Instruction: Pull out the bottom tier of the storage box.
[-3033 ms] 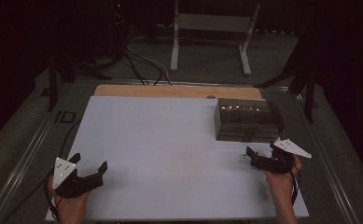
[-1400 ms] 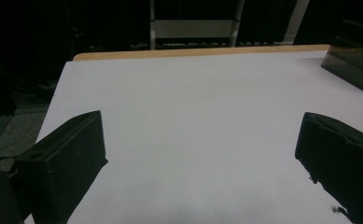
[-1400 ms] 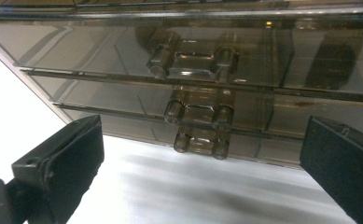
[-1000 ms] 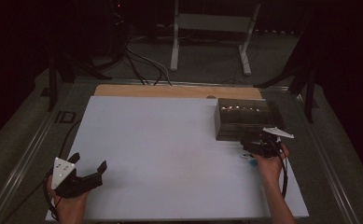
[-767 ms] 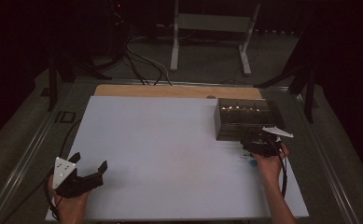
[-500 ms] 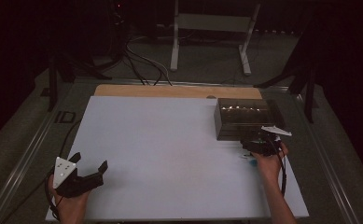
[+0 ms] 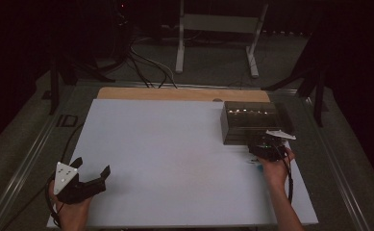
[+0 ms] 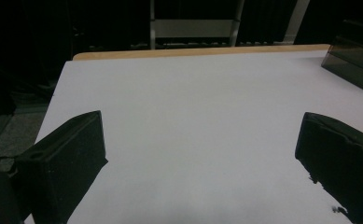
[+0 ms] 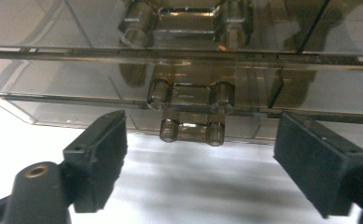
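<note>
My right gripper [image 7: 265, 147] is up against the front of the smoky clear drawer box [image 7: 252, 120], which sits near the far right corner of the white worktop [image 7: 175, 159]. Its jaws have just been closing in on either side of the lower drawer handle [image 9: 191, 114] but aren't touching it yet. My left gripper [image 7: 91, 175] hangs wide open over the near left corner, nothing in it.

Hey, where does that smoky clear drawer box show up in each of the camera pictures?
High view: the drawer box sits at right of centre, just beyond the right gripper.
Left gripper view: its corner is at the far right edge.
Right gripper view: its front spans the top.
Shared landmark: the white board.
</note>
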The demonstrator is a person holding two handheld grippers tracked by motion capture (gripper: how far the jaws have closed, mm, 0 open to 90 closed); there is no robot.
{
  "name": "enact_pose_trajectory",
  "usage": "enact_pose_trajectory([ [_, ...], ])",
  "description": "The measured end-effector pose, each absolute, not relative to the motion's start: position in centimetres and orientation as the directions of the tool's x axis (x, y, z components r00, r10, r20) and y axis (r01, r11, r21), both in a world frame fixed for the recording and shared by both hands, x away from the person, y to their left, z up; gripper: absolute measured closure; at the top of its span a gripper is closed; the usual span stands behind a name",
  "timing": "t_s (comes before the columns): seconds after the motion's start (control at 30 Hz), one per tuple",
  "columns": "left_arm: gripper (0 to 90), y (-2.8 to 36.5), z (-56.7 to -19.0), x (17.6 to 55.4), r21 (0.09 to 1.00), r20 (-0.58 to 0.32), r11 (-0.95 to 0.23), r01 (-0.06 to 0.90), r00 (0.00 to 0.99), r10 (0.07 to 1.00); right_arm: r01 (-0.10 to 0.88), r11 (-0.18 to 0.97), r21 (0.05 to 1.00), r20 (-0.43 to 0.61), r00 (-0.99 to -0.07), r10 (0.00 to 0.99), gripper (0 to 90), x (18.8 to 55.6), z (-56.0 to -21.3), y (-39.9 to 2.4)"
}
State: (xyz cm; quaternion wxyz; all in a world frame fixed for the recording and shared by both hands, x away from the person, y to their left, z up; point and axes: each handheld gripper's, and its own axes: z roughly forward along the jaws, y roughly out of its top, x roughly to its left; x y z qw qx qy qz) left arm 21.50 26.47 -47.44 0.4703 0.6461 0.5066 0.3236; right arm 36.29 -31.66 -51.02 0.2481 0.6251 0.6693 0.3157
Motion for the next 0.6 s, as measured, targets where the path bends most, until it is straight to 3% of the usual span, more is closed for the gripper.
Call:
enact_pose_trajectory([
  [0.5,3.3,26.5,-47.4,21.46,0.937,-0.059,-0.042,0.348,0.275,0.959,0.689,0.005,0.725,0.042,-0.05,0.998,42.5,35.97,-50.89,-31.25],
  [0.6,3.3,26.53,-47.41,21.47,0.937,-0.061,-0.04,0.348,0.274,0.96,0.689,-0.004,0.725,0.046,-0.043,0.998,43.7,35.91,-50.92,-31.08],
])
